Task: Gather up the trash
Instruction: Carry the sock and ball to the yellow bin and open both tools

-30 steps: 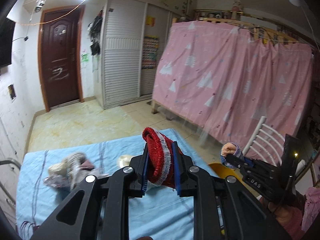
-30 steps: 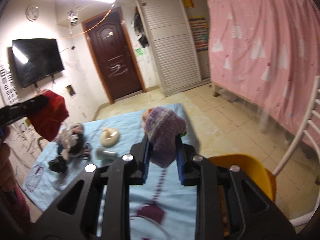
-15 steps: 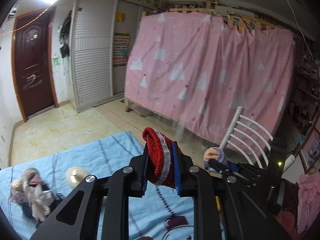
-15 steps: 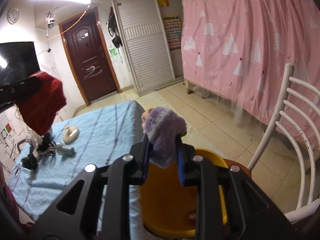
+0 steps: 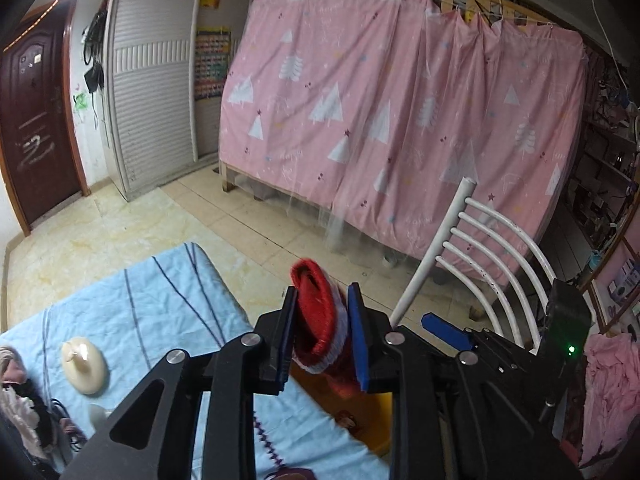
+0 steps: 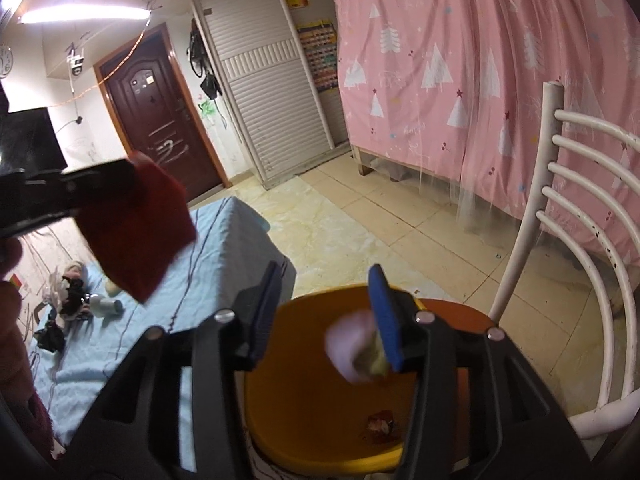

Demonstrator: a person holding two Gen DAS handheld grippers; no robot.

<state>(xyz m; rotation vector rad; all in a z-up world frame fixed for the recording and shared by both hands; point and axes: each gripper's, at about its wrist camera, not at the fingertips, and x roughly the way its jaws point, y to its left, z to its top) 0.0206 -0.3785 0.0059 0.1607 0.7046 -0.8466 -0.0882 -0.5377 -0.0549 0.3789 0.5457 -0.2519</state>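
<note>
Red knit, white-trimmed: a sock-like piece [image 5: 318,320] clamped between the closed-in fingers of the left gripper [image 5: 322,330], cuff upward, long axis roughly vertical, its lower end hanging below the jaws. In the right wrist view the same item [image 6: 136,232] hangs up and to the left of the yellow bin [image 6: 304,400], over the edge of the blue-clothed table [image 6: 224,248], not yet above the bin mouth.

Pale purple soft item [image 6: 354,350]: blurred, just inside the right-hand pad of the right gripper [image 6: 324,320], over the bin's interior. Right jaws stand wide apart; whether the pad touches the item cannot be told. Judged to be dropping free.

Bin: stands on a white-backed chair [image 6: 568,216], just beside the table; one small scrap [image 6: 380,426] on its floor.

Judgement: the left gripper's load lies left of the bin; a short carry rightward precedes release.

Remaining on table: cream rounded object [image 5: 84,366], doll-like clutter [image 6: 70,288].
</note>
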